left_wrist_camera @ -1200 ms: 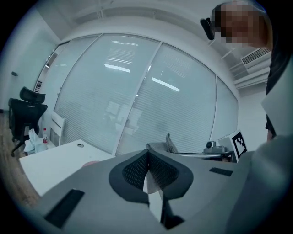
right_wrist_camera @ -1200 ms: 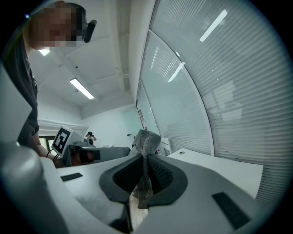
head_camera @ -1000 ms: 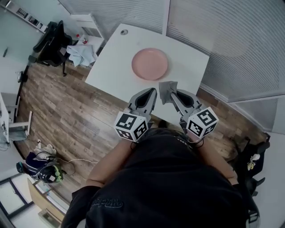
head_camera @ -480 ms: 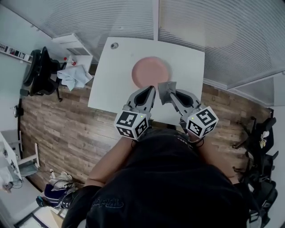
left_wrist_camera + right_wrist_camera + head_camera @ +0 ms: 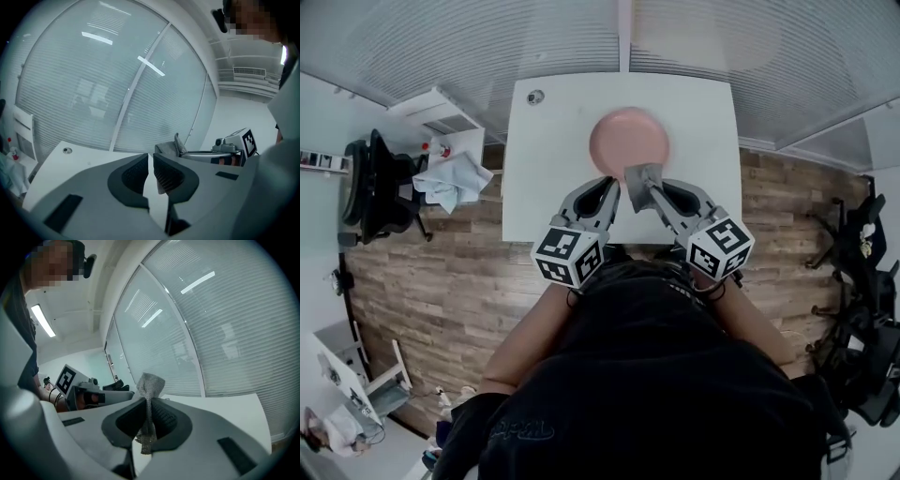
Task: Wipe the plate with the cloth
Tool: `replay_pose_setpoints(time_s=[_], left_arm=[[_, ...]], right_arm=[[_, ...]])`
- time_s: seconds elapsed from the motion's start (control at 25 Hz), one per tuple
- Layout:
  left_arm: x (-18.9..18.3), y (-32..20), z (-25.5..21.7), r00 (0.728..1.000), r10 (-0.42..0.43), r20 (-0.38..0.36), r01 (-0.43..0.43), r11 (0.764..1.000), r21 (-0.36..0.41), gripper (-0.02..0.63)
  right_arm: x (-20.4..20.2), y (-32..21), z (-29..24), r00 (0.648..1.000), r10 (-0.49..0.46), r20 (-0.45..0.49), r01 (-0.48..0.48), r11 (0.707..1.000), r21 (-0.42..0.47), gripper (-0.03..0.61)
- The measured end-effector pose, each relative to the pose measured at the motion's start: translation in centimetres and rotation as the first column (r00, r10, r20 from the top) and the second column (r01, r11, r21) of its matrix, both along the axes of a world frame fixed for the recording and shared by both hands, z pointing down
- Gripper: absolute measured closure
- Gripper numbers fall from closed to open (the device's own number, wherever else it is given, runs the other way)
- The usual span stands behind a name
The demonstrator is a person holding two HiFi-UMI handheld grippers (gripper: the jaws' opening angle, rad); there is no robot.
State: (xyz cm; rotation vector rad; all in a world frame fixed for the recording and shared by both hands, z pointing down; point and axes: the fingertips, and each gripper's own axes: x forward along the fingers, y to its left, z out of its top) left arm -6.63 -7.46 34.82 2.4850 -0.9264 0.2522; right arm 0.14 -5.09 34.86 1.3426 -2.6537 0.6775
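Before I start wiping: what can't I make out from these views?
- Head view: the plate's near rim, covered by the cloth in the right gripper.
- Head view: whether cloth touches plate; a top-down look shows no height.
- Both gripper views: the plate's surface, blocked by the gripper bodies.
- Head view: round thing at the table's corner, too small to identify.

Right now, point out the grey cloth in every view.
Head view: cloth, centre, at the pink plate's near edge, held by the right tongs.
Left gripper view: right of centre, sticking up.
Right gripper view: centre, pinched upright.
Shared landmark: the white table.
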Motion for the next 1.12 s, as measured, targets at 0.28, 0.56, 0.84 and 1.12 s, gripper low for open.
replay_pose_setpoints(time_s=[0.28, 0.56, 0.84, 1.12], left_arm=[[-1.3, 0.1, 2.7, 1.0, 0.03, 0.004, -0.03, 0.997, -0.078, 0.528], [-3.2, -1.7, 6.0, 0.999, 0.019, 0.049, -0.011, 0.989, -0.148, 0.431], [-3.7, -3.6, 9.1, 0.996, 0.002, 0.086, 0.016, 0.979, -0.205, 0.402], [-3.4, -6.2, 14.7, 0.983, 0.035, 0.181, 0.021, 0.953, -0.301, 0.402]], right_arm=[[0.6, 0.7, 2.4, 0.997, 0.071, -0.036, -0.073, 0.996, -0.051, 0.535], [1.9, -0.7, 6.2, 0.992, 0.096, -0.076, -0.104, 0.989, -0.109, 0.535], [3.4, -3.1, 9.4, 0.982, 0.07, -0.173, -0.101, 0.979, -0.178, 0.535], [6.9, -7.5, 15.4, 0.949, 0.146, -0.28, -0.236, 0.916, -0.323, 0.535]])
